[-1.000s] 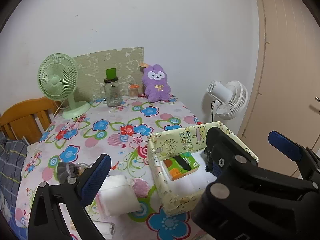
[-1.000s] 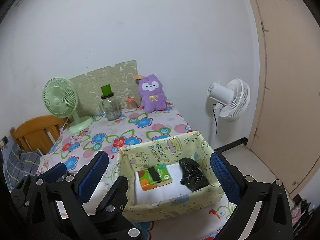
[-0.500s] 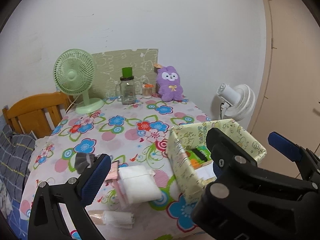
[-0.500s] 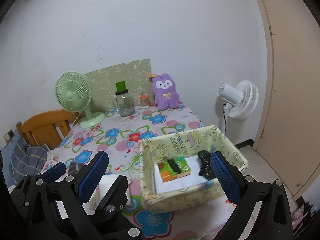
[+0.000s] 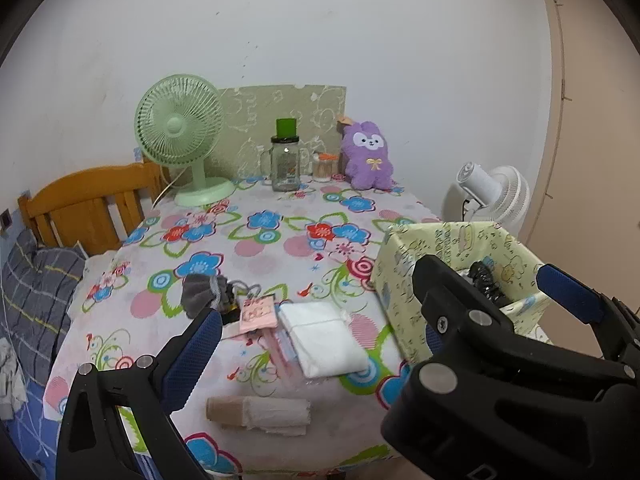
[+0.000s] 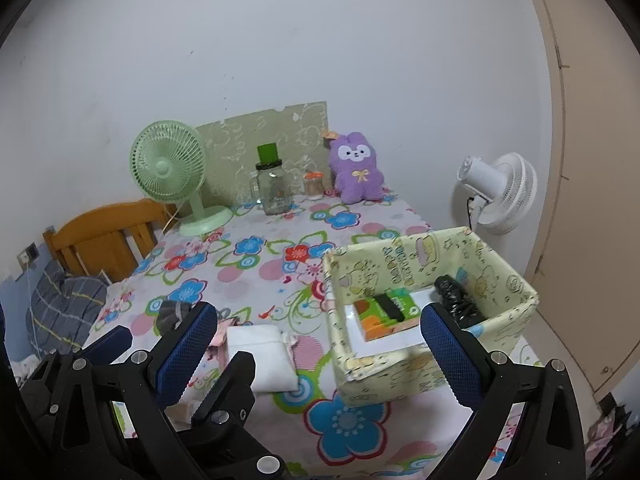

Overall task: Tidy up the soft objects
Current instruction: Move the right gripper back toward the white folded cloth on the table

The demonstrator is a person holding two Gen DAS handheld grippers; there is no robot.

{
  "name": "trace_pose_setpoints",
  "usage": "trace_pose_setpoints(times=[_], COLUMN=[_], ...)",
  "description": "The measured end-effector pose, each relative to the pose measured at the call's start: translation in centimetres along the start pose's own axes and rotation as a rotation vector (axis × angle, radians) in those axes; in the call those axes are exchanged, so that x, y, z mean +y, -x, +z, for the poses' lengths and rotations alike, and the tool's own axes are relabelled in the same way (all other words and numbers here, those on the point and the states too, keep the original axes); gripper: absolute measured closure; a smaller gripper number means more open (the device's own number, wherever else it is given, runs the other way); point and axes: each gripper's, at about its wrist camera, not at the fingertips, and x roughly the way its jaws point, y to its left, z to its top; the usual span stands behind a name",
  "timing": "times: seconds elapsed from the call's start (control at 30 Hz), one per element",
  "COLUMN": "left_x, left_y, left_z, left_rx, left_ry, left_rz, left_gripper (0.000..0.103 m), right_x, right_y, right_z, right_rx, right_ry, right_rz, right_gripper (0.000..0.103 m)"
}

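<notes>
I had both grippers pulled back from the bench [image 5: 280, 248], so more of it showed than a second before. My left gripper [image 5: 372, 312] and right gripper [image 6: 316, 344] hung with fingers wide, holding nothing. Nearest lay a rolled cloth [image 5: 260, 414], then the white pouch [image 5: 324, 338] and grey socks [image 5: 202, 292]. The yellow box [image 6: 500, 316] held a tissue pack [image 6: 386, 310].
</notes>
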Motion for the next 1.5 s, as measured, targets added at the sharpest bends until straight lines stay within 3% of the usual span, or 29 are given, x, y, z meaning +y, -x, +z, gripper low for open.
trace_pose_setpoints(times=[0.63, 1.23, 1.5], left_x=[3.9, 5.3, 5.2], left_y=[-1.6, -5.0, -6.6], left_z=[-4.0, -7.7, -8.6], left_rx=[0.027, 0.140, 0.186], left_ry=[0.060, 0.112, 0.124], left_rz=[0.045, 0.025, 0.050], left_gripper=[0.000, 0.000, 0.000], right_x=[3.5, 4.6, 4.0], right_y=[-2.6, -6.4, -7.7], right_z=[-3.9, -7.7, -8.5], right_rx=[0.046, 0.157, 0.202], right_ry=[0.068, 0.097, 0.088], right_rz=[0.043, 0.049, 0.029], right_gripper=[0.000, 0.006, 0.006])
